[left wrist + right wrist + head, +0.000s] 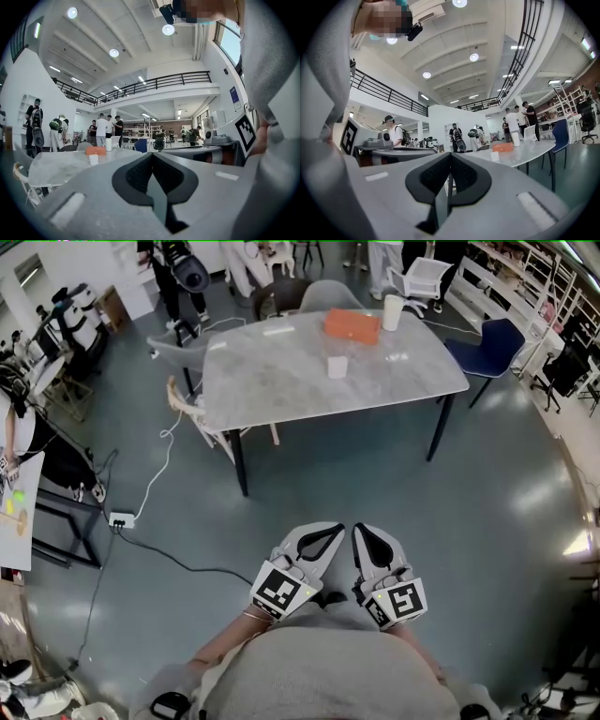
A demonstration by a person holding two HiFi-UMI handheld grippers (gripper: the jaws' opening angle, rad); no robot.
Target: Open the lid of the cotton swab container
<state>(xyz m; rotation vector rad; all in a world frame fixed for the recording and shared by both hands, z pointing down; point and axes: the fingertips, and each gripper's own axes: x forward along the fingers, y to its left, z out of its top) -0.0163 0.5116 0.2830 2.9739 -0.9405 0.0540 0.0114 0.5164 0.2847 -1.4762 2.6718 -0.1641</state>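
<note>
A small white cotton swab container (337, 367) stands on the grey table (281, 381), well ahead of me across the floor. It shows small in the left gripper view (93, 159) and the right gripper view (494, 156). My left gripper (332, 531) and right gripper (362, 531) are held side by side close to my body, far short of the table. Both are shut with nothing between their jaws. In their own views the left gripper (152, 155) and right gripper (450, 154) point level toward the table.
An orange box (352, 325) and a white cup (392, 311) sit at the table's far side. A blue chair (492, 343) is to its right, a grey chair (323, 294) behind. A power strip (122, 518) with cables lies on the floor at left. People stand beyond.
</note>
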